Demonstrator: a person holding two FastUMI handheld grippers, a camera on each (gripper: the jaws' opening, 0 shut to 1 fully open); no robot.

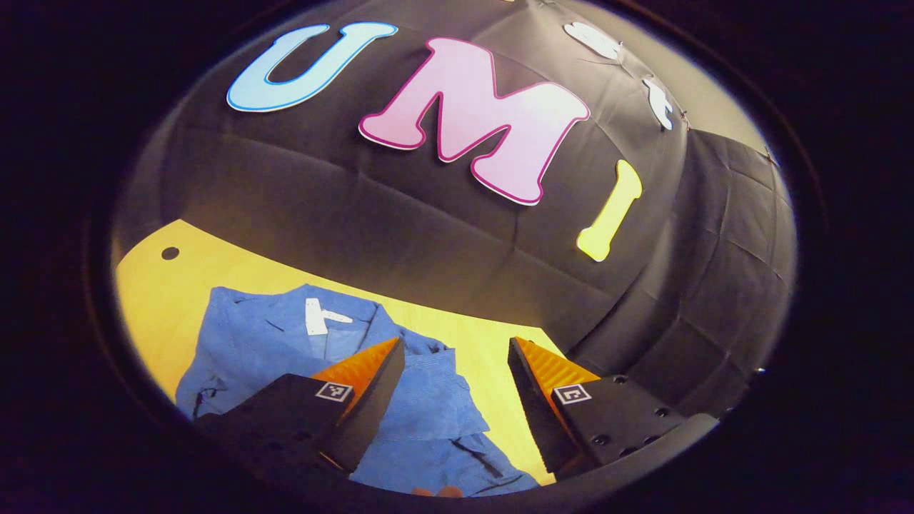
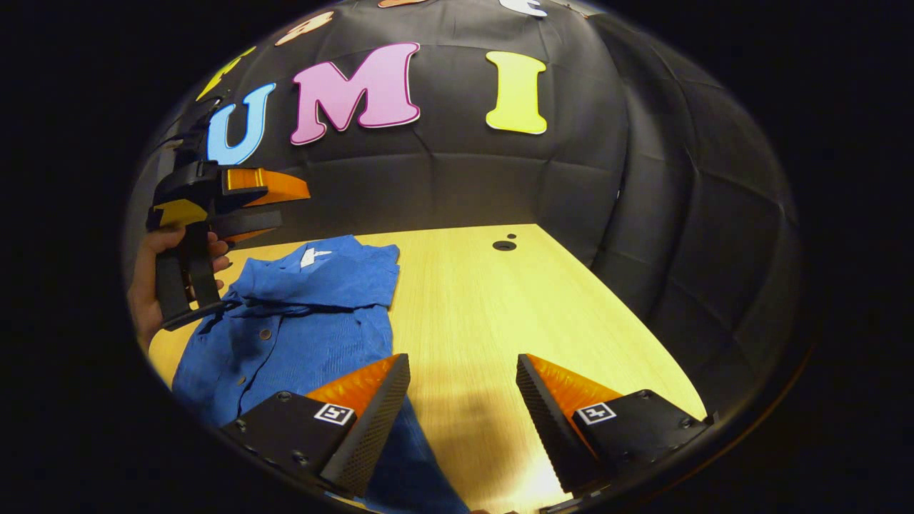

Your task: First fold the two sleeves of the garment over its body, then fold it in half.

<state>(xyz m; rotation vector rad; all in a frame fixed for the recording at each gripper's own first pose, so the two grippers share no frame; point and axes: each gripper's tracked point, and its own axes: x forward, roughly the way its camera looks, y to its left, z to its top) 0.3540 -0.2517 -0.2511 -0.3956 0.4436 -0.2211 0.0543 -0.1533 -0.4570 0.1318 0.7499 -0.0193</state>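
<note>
**Both grippers open above the blue shirt**

In the left gripper view, the left gripper (image 1: 457,385) stands at the bottom of the frame with its two fingers wide apart and nothing between them. Under and behind the fingers lies the blue button-up shirt of soft ribbed cloth (image 1: 428,400), in the lower left of the frame, on the pale yellow wooden table (image 1: 164,285). A white label (image 1: 314,316) shows inside the collar, and a small round hole (image 1: 170,253) is in the table near the left edge.

In the right gripper view, the right gripper (image 2: 464,400) is at the bottom of the frame, also wide open and holding nothing. Its one finger is over the lower edge of the shirt (image 2: 307,314), the other over bare table (image 2: 500,307). The shirt lies in the lower left of the frame, with one sleeve folded across the chest near the collar. In the upper left a hand (image 2: 150,278) holds the left gripper (image 2: 264,207) above the shirt, its fingers a little apart and not touching the cloth
</note>
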